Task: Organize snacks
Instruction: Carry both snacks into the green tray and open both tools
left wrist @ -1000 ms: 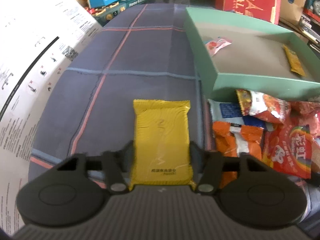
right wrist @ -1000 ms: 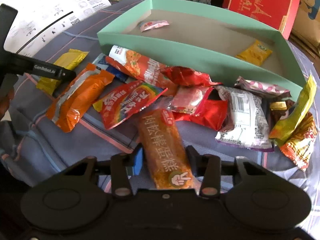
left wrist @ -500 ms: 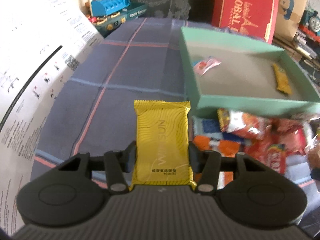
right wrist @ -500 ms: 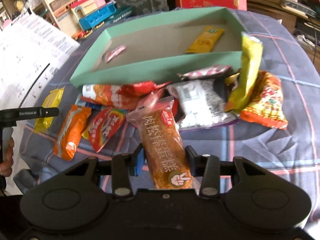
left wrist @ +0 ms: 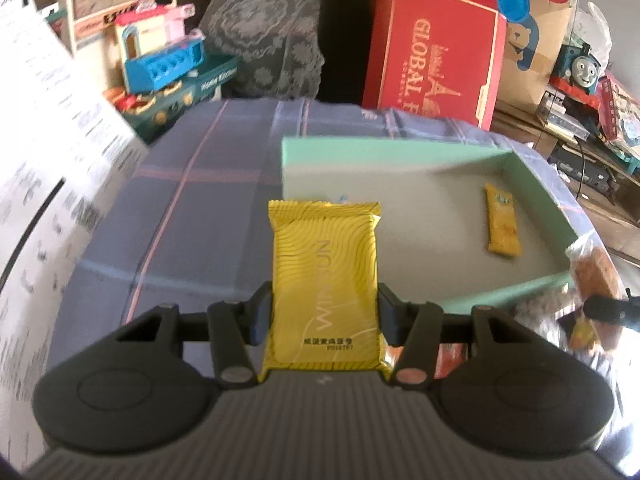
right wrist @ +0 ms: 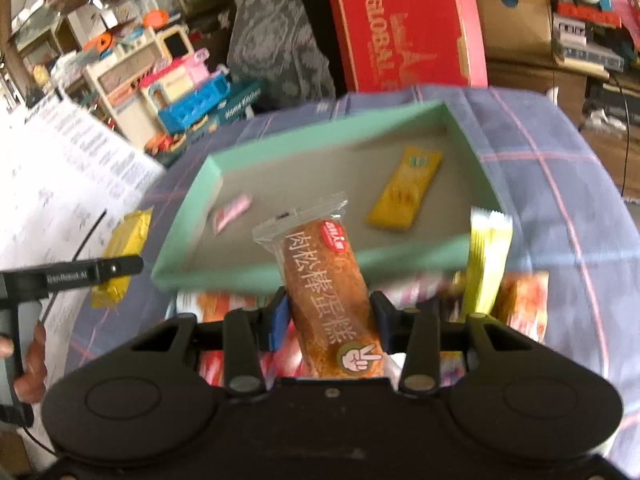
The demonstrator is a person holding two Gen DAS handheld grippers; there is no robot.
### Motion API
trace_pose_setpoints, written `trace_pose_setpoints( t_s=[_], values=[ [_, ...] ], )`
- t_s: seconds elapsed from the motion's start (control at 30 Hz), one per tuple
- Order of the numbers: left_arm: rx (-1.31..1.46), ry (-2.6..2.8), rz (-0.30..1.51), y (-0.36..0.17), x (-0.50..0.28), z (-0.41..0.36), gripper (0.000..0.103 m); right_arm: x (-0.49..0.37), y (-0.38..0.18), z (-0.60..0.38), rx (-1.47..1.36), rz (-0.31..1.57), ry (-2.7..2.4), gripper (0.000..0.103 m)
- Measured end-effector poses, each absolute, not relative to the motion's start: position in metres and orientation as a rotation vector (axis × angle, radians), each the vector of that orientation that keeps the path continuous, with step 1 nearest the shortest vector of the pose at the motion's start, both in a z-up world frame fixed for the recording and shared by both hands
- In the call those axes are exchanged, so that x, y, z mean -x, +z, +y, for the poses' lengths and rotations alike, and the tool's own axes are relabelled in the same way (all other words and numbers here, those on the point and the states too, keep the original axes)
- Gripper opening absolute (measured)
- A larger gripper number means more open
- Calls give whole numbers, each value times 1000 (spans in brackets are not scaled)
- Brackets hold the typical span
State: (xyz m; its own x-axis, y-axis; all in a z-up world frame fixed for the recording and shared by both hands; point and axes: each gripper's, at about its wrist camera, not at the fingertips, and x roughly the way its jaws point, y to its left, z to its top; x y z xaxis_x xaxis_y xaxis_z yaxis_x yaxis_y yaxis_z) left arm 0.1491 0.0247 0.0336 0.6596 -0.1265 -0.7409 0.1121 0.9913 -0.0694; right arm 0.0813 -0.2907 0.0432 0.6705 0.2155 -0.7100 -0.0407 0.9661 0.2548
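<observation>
- Printed white sheet is lying at far left, on the plaid-clothed tabletop.
- Left gripper is being held above the tabletop, pointing fwd toward the green tray; fingers are clamping the yellow packet by its two long edges, packet sticking straight out ahead, level w/ the tray's near-left corner.
- In right wrist view, the left gripper is showing at far left w/ the person's left hand wrapping its handle; yellow packet is hanging beside the tray's left wall.
- Inside the tray: small pink sachet is lying near the left wall, orange-yellow stick pack toward the right-back.
- Right gripper is hovering at the tray's near wall, tilted down a bit; fingers are squeezing the brown cake bar round its middle, its clear top end reaching over the tray floor.
- Loose snack pile is sitting on the tabletop in front of the tray, blurred; a yellow-green wrapper is standing up against the tray's near-right corner.
- Red gift box is standing behind the tabletop.
</observation>
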Motion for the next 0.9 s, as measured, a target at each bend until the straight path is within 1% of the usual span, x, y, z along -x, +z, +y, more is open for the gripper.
trace_pose_setpoints(
  t_s=[0.2, 0.4, 0.67, 0.87, 0.9],
  values=[
    [-16, -135, 831, 41, -208, 7, 52, -138, 60, -308, -240, 808, 99, 42],
    [-26, -112, 869, 29, -276, -2, 52, -207, 59, -307, -255, 831, 81, 42],
    [-49, -109, 917, 2, -321, -10, 52, -279, 20, -297, -296, 907, 41, 42],
    [-67, -91, 961, -21, -335, -15, 53, -306, -9, -298, -390, 956, 13, 42],
    [-74, -81, 966, -24, -338, -15, 54, -309, -12, -297, -400, 956, 10, 44]
  ],
)
